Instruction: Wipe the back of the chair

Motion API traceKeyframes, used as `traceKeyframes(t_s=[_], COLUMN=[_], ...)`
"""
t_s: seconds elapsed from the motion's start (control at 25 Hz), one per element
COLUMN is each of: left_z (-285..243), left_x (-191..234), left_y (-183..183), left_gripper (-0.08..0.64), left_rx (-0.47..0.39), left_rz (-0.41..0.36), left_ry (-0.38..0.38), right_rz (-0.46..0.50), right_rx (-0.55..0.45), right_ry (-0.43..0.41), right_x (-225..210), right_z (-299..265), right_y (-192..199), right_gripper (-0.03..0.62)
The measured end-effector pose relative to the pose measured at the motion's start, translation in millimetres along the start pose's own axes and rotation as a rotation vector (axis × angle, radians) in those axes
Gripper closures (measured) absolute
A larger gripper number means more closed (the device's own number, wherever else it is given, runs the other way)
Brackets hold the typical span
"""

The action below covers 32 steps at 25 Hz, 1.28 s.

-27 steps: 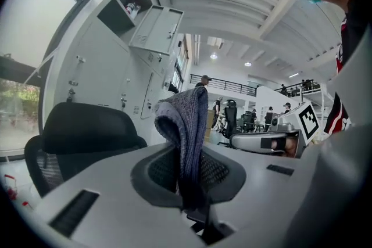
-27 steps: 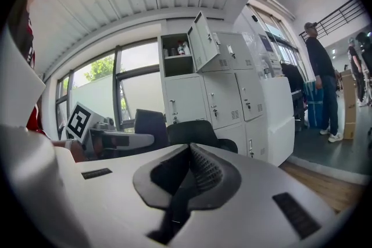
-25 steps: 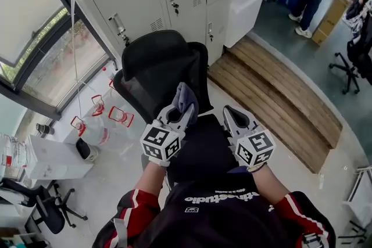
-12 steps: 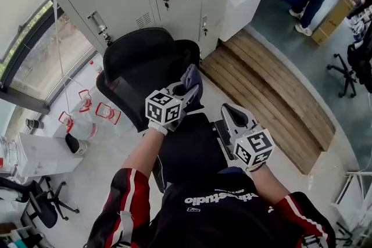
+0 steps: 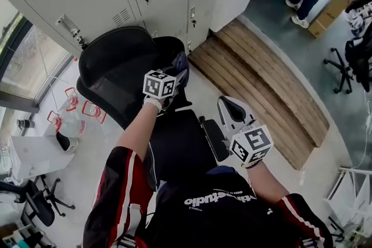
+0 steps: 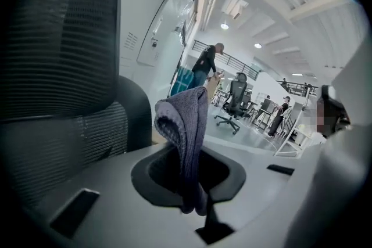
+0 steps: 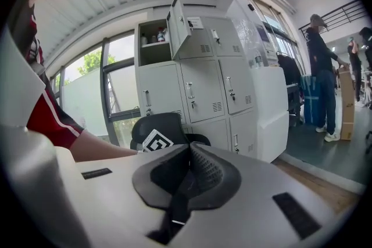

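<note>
Left gripper [image 5: 174, 74] farther forward than before, arm outstretched, clamped on cloth [image 5: 181, 63] near chair back [image 5: 110, 67]; right gripper [image 5: 225, 104] closed, empty.

The left claw [image 6: 196, 201] has its jaws pinched together on a purple-grey cloth [image 6: 183, 125], which stands up from them and folds over at the top. The black mesh chair back [image 6: 58, 67] fills the left side, close beside the cloth. Behind are grey lockers [image 6: 154, 26] and a standing person [image 6: 206, 64].
</note>
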<state>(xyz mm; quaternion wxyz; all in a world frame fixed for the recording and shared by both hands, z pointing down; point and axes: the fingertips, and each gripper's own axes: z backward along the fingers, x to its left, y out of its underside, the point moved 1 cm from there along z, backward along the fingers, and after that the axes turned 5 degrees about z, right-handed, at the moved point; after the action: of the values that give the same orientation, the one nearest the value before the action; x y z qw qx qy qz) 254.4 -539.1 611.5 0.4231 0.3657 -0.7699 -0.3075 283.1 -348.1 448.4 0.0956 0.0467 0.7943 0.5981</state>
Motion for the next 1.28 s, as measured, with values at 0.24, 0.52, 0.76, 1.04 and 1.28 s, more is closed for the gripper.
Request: traceKeyframes(t_s=[0.24,0.52,0.76,1.04,1.28], left_z=[-26,-22,10,76,154], left_x=[23,51,71,108,153], left_y=[0,9,25,40,60], left_gripper=[0.505,0.505,0.505,0.505,0.505], left_rx=[0.038,0.052,0.032,-0.013,-0.041], left_rz=[0.015,0.019,0.046,0.079,0.11], left_ry=[-0.034,-0.098,-0.143,-0.222,-0.344], right_rz=[-0.022,-0.017,-0.018,0.01,0.029], right_rx=[0.029,0.046,0.068,0.091,0.105], right_ry=[0.006,0.021,0.023,-0.043,-0.093], right_x=[-4,0,20,74,117], right_z=[-1,7,13,8,1], right_y=[15,22,32,39,47], right_gripper=[0.595,0.595,0.595,0.595,0.595])
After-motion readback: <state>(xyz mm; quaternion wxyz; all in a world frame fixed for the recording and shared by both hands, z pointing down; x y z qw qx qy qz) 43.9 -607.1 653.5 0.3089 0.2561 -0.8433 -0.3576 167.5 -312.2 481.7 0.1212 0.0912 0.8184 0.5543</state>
